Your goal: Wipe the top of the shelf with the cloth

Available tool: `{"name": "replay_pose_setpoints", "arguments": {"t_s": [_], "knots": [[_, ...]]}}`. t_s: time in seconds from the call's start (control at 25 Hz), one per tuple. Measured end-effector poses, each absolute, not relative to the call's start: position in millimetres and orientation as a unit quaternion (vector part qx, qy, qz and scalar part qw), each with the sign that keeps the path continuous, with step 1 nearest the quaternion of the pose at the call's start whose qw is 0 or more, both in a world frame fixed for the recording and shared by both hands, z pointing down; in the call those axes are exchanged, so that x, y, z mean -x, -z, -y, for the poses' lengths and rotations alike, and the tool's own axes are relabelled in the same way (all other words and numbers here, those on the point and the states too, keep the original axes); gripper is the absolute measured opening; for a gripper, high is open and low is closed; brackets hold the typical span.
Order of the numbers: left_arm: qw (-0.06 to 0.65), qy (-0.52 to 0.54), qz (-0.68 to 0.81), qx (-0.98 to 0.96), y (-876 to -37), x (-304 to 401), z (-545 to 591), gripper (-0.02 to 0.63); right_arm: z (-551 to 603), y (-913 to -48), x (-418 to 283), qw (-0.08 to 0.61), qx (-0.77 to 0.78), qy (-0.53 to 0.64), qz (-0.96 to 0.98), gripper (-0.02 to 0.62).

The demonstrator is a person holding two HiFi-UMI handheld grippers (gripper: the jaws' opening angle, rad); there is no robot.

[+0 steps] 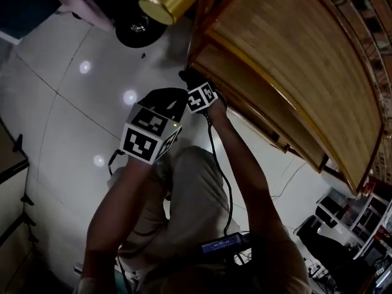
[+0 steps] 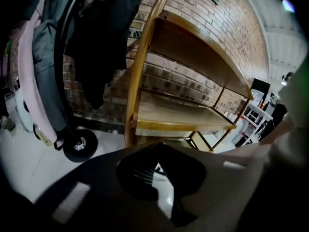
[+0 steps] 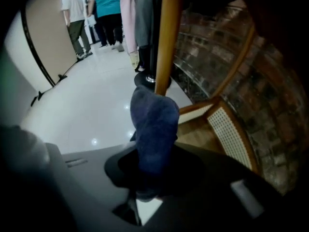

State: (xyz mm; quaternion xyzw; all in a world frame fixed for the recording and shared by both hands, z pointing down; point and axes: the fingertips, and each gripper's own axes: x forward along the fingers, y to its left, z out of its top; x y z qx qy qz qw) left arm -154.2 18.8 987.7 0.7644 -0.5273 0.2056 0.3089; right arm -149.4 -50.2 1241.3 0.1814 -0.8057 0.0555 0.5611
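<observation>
The right gripper (image 3: 145,185) is clamping its fingers on the dark blue cloth (image 3: 154,124), which is sticking up out of them just beside the corner post (image 3: 166,33) of the shelf (image 1: 294,60), seemingly below the shelf top. The left gripper (image 2: 157,170) is hanging in front of the shelf with its fingers drawn together on nothing. The likely trouble is lying in the lift: rising this close to the shelf is risking a knock against the post or the top board's edge, and a bunched cloth pinched at one end is apt to drag out of the grip once rubbed on wood. The cable (image 1: 214,146) trailing in front of the shelf could snag too. The shelf is showing smooth slatted wood and is standing against a brick wall (image 2: 193,81). Coats (image 2: 91,42) are hanging just beside the shelf, and glossy white floor tiles (image 1: 67,103) are spreading out in front of it.
</observation>
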Motion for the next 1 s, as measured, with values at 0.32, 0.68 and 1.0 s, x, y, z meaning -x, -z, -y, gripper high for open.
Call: {"name": "replay_pose_setpoints", "arguments": {"t_s": [0.32, 0.68, 1.0], "knots": [[0.229, -0.269, 0.494, -0.794, -971.4, 129.2, -41.8, 0.002, 59.3, -1266.3, 147.7, 0.565, -0.166, -0.059, 0.806, 0.089], [0.221, -0.299, 0.422, -0.827, -977.1, 77.0, -26.9, 0.002, 48.7, -1269.0, -94.3, 0.572, -0.222, -0.103, 0.783, 0.1], [0.234, -0.295, 0.419, -0.826, -991.3, 90.7, -24.4, 0.002, 34.4, -1269.1, -328.3, 0.623, -0.346, -0.126, 0.69, 0.086]]}}
